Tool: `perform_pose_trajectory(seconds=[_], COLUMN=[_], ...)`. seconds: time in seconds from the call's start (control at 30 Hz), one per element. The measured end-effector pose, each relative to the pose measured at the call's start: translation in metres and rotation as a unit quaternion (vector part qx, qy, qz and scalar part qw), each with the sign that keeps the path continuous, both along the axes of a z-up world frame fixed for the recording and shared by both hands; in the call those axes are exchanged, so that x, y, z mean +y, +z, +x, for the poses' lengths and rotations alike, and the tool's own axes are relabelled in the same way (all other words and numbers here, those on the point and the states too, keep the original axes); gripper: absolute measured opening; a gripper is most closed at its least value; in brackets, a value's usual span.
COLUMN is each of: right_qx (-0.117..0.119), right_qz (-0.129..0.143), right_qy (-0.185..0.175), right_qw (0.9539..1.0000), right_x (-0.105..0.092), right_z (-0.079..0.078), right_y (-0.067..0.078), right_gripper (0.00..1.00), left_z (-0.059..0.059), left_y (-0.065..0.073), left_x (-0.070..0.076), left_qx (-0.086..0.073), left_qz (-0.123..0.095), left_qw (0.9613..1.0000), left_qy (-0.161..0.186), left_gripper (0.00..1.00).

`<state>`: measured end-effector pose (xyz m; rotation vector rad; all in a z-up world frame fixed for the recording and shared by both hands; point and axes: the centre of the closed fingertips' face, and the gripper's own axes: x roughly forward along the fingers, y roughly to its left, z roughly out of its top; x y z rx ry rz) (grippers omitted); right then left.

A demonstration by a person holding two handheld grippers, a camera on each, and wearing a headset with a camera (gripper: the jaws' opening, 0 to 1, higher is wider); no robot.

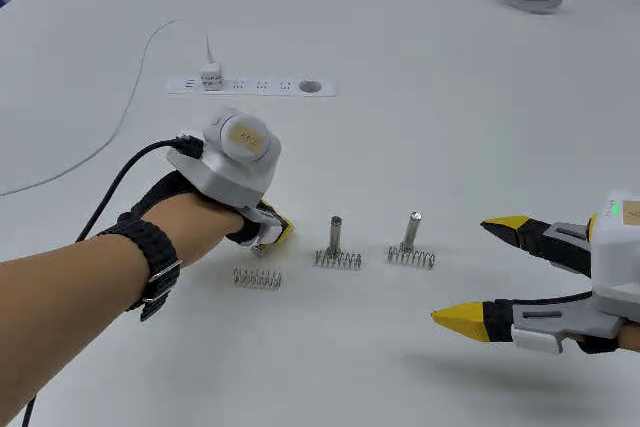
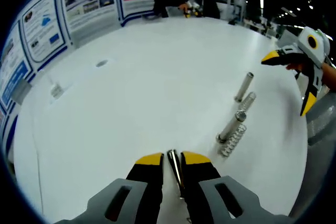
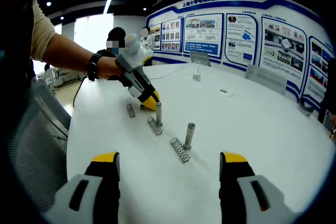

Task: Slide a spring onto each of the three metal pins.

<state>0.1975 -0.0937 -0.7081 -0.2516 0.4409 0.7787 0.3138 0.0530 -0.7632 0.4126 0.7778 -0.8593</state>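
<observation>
A smooth metal pin (image 2: pixel 177 178) sits in the matt plastic claw of the left gripper (image 2: pixel 172 158), beside a matt white table (image 2: pixel 131 93).

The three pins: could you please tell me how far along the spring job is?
None done: the left spring, middle spring and right spring all lie flat on the table. In hand: the left gripper has its tongs shut on the left pin; the right gripper is open and empty. Left: all three fittings; the middle pin and right pin stand bare.
</observation>
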Motion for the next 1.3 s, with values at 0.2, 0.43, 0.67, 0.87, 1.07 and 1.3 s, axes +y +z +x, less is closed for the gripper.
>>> perform_pose_trajectory(seconds=[0.2, 0.43, 0.67, 0.87, 1.07, 1.3], right_qx=[0.001, 0.000, -0.001, -0.001, -0.001, -0.001], right_qz=[0.001, 0.000, 0.001, 0.002, 0.003, 0.004], right_qy=[0.002, 0.002, 0.002, 0.002, 0.000, -0.001], right_qw=[1.0000, 1.0000, 1.0000, 1.0000, 1.0000, 1.0000], right_x=[0.0015, 0.0012, 0.0010, 0.0010, 0.0004, 0.0001], right_z=[-0.0010, -0.0008, -0.0011, -0.0008, -0.0005, -0.0006], right_y=[-0.0003, 0.0001, 0.0008, 0.0009, 0.0017, 0.0018], right_gripper=[0.79, 0.79, 0.79, 0.79, 0.79, 0.79], left_z=[-0.0006, 0.0003, 0.0012, 0.0033, 0.0044, 0.0039], left_y=[0.0001, -0.0020, -0.0030, -0.0038, -0.0040, -0.0022], left_x=[-0.0012, -0.0010, -0.0006, 0.0001, 0.0009, 0.0029], left_qx=[0.005, 0.005, 0.006, 0.008, 0.015, 0.022], left_qz=[0.004, 0.017, 0.019, 0.018, 0.009, -0.001], left_qw=[1.0000, 0.9998, 0.9998, 0.9998, 0.9997, 0.9994], left_qy=[0.002, 0.001, 0.003, 0.009, 0.020, 0.028], left_gripper=[0.12, 0.10, 0.10, 0.09, 0.08, 0.08])
